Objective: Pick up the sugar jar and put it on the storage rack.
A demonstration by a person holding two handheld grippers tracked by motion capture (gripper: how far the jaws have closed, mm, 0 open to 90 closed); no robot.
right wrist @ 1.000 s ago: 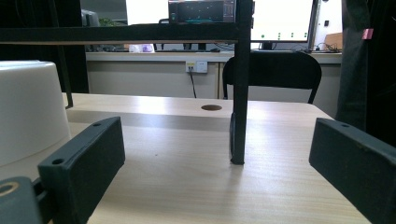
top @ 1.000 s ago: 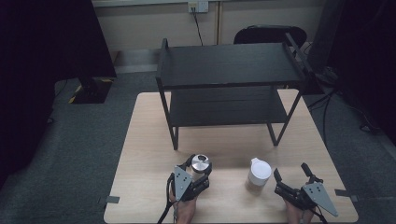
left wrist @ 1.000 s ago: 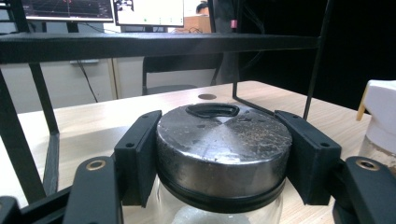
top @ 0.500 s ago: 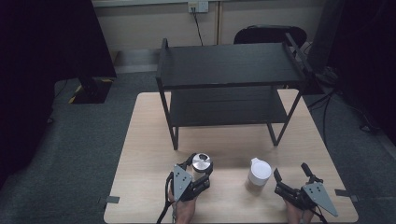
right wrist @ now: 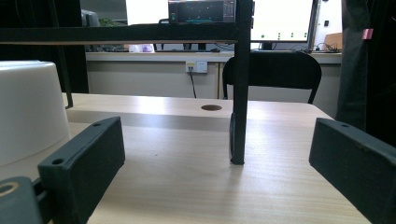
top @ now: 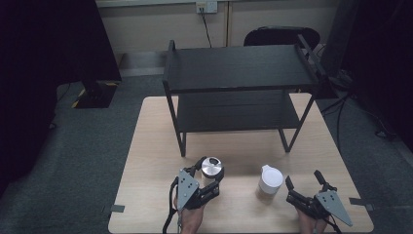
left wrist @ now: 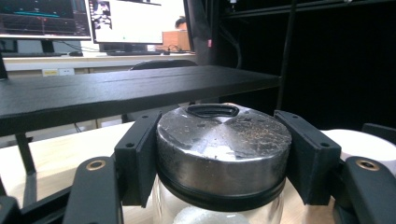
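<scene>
With the left tool (top: 210,176) clamped on the metal lid (left wrist: 223,140) of the jar (top: 212,168), this lift is all about the quality of that grip. Look at the left gripper view: both black jaws press flat against the lid's sides, one on each flank, and the glass below hangs free. The jar sits at the near edge of the counter (top: 156,131), just in front of the black rack (top: 238,73), with the white cup (top: 270,179) off to its right, apart from it.

My read is that the jar is being raised for a trip to the rack. Doing it well means a straight, level lift; any tilt and a smooth steel lid could slide between hard pads. Keep the squeeze firm, because the hold is on the lid alone, and if that lid is loose the glass may drop away beneath it.

Watch the rack's top board too, which stands right ahead of the lid. The jar must go clearly under it for the lower shelf, or well over it for the top.

Meanwhile the right tool (top: 308,189) rests low on the counter, jaws wide and holding nothing, the cup beside its left jaw. Best it keeps clear of the jar's path.
</scene>
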